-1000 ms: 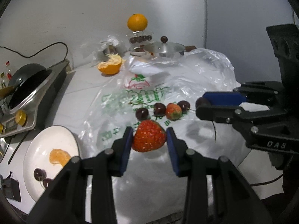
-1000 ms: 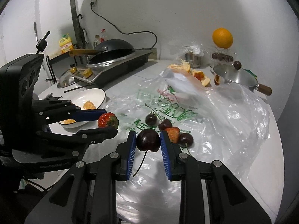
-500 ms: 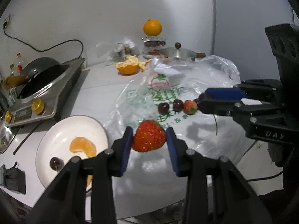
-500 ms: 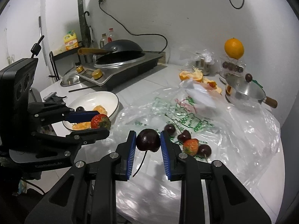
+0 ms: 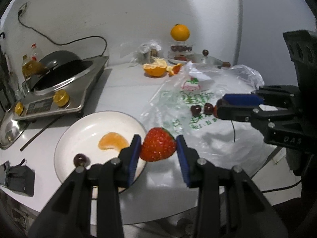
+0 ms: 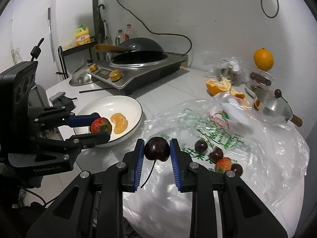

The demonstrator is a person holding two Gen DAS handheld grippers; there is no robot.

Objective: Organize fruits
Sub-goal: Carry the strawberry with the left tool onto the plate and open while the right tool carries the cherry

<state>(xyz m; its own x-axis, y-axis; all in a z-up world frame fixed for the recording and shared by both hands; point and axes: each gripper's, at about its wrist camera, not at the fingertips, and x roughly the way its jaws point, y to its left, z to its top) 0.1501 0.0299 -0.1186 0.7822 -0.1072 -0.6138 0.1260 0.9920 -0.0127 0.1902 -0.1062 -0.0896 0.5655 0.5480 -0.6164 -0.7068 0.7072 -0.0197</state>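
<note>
My left gripper (image 5: 158, 148) is shut on a red strawberry (image 5: 158, 147), held at the right rim of a white plate (image 5: 79, 130). The plate holds an orange segment (image 5: 113, 143) and a cherry (image 5: 80, 159). My right gripper (image 6: 156, 148) is shut on a dark cherry (image 6: 157, 148) with its stem hanging down, above the plastic bag (image 6: 257, 148). Two cherries (image 6: 201, 145), a small strawberry (image 6: 223, 164) and another cherry (image 6: 237, 169) lie on the bag. The left gripper with the strawberry (image 6: 100, 126) also shows over the plate (image 6: 128, 103) in the right wrist view.
An induction cooker with a black wok (image 5: 59, 83) stands at the left behind the plate. A peeled orange (image 5: 155, 69), a whole orange on a clear container (image 5: 179, 32) and a steel pot with lid (image 6: 271, 103) stand at the back. A phone and pouch (image 5: 15, 176) lie left.
Both grippers have swung left with their fruit. The left gripper with the strawberry has moved from over the bag to the plate's rim. The right gripper follows with the cherry.
</note>
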